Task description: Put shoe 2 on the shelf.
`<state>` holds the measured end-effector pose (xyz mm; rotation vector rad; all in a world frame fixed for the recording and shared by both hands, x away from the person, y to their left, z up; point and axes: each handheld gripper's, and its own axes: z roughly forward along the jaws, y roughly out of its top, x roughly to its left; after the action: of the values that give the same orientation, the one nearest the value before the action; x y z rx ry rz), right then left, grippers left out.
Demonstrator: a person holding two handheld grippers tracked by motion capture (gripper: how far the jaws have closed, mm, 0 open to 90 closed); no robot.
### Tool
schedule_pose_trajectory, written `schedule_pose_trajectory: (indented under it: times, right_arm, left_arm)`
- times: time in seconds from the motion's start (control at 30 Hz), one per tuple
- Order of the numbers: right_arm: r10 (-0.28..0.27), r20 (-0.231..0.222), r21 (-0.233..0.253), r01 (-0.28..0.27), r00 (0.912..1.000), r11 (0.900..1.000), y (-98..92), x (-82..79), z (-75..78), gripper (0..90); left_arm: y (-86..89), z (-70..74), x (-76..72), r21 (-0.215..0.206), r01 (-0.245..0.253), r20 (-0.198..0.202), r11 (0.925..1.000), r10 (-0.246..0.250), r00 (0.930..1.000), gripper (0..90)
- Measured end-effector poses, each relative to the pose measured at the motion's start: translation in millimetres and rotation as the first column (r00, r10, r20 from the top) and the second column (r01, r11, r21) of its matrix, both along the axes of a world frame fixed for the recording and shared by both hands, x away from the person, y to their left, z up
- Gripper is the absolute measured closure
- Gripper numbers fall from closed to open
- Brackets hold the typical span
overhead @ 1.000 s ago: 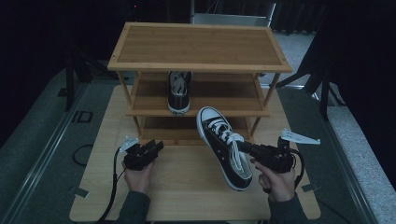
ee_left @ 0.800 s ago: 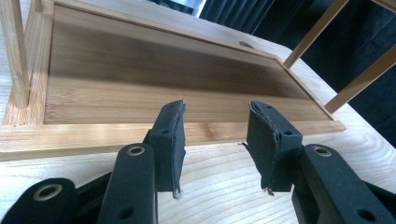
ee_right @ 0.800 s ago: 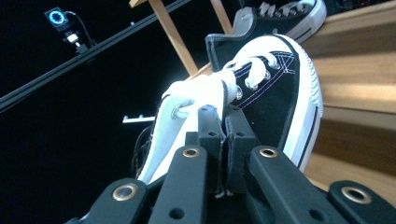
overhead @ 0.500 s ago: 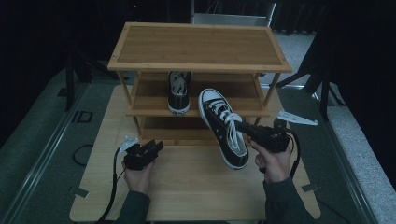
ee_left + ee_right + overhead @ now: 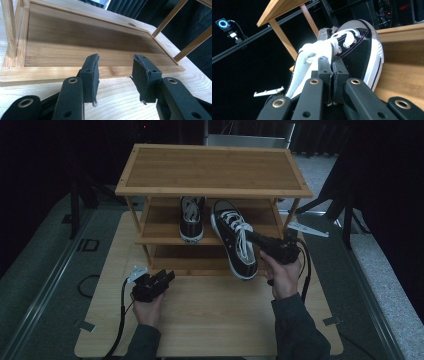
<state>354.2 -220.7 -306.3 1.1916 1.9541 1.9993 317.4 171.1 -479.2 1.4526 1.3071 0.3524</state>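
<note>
A black sneaker [image 5: 234, 238] is pinched by its side wall in the right gripper [image 5: 261, 243], toe aimed at the rack's [image 5: 210, 167] middle shelf beside its mate [image 5: 191, 218], apparently for pairing. The left gripper [image 5: 161, 280] is parked before the rack, jaws apart and empty.

Your rack [image 5: 210, 167] is smooth, grained bamboo-like wood; the sneaker [image 5: 235, 237] you hold looks matt black canvas with rubbery white trim.
</note>
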Motion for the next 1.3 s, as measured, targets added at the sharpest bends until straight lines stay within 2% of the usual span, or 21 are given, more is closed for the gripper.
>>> schedule_pose_trajectory:
  times: [0.27, 0.63, 0.87, 1.0, 1.07, 1.1, 1.13, 1.2, 1.3]
  right_arm:
    - [-0.044, -0.013, 0.004, 0.044, 0.999, 0.999, 9.1, 20.6, -2.0, 87.9]
    - [-0.123, -0.036, 0.042, 0.125, 0.9917, 0.991, 25.6, 50.0, -11.0, 87.9]
    - [-0.162, -0.049, 0.029, 0.164, 0.9855, 0.986, 38.6, 64.8, -14.4, 87.9]
    - [-0.191, -0.065, 0.032, 0.193, 0.9795, 0.981, 47.9, 75.8, -15.4, 87.9]
    - [-0.198, -0.089, 0.038, 0.202, 0.9762, 0.979, 49.9, 80.1, -15.0, 87.9]
    - [-0.205, -0.074, 0.029, 0.207, 0.9761, 0.978, 50.3, 83.5, -15.7, 87.9]
    - [-0.201, -0.076, 0.027, 0.204, 0.9766, 0.979, 51.3, 85.5, -15.7, 87.8]
    - [-0.204, -0.118, 0.032, 0.21, 0.9717, 0.977, 55.4, 87.4, -14.1, 87.8]
    - [-0.201, -0.129, 0.032, 0.207, 0.971, 0.978, 57.7, 91.3, -14.8, 87.8]
  left_arm:
    - [0.3, 0.0, 0.0, -0.001, -0.003, 0.001, 1.0, 0.003, 1.0, 57.1]
    - [0.6, 0.0, 0.3, -0.004, -0.003, 0.002, 1.0, 0.003, 1.0, 57.1]
    - [1.3, 0.3, 0.3, -0.008, -0.003, 0.002, 1.0, 0.003, 1.0, 57.1]
    - [2.3, 0.9, -0.4, -0.012, -0.003, 0.004, 0.9999, 0.003, 1.0, 57.1]
    - [2.8, 1.0, -0.2, -0.013, -0.005, 0.006, 0.9999, 0.005, 1.0, 57.1]
    - [2.8, 0.9, -0.1, -0.014, -0.005, 0.005, 0.9999, 0.005, 1.0, 57.1]
    - [2.7, 0.9, -0.1, -0.013, -0.004, 0.005, 0.9999, 0.004, 1.0, 57.2]
    - [2.6, 0.9, 0.0, -0.013, -0.004, 0.006, 0.9999, 0.004, 1.0, 57.2]
    - [2.9, 1.0, 0.0, -0.014, -0.005, 0.007, 0.9999, 0.005, 1.0, 57.2]
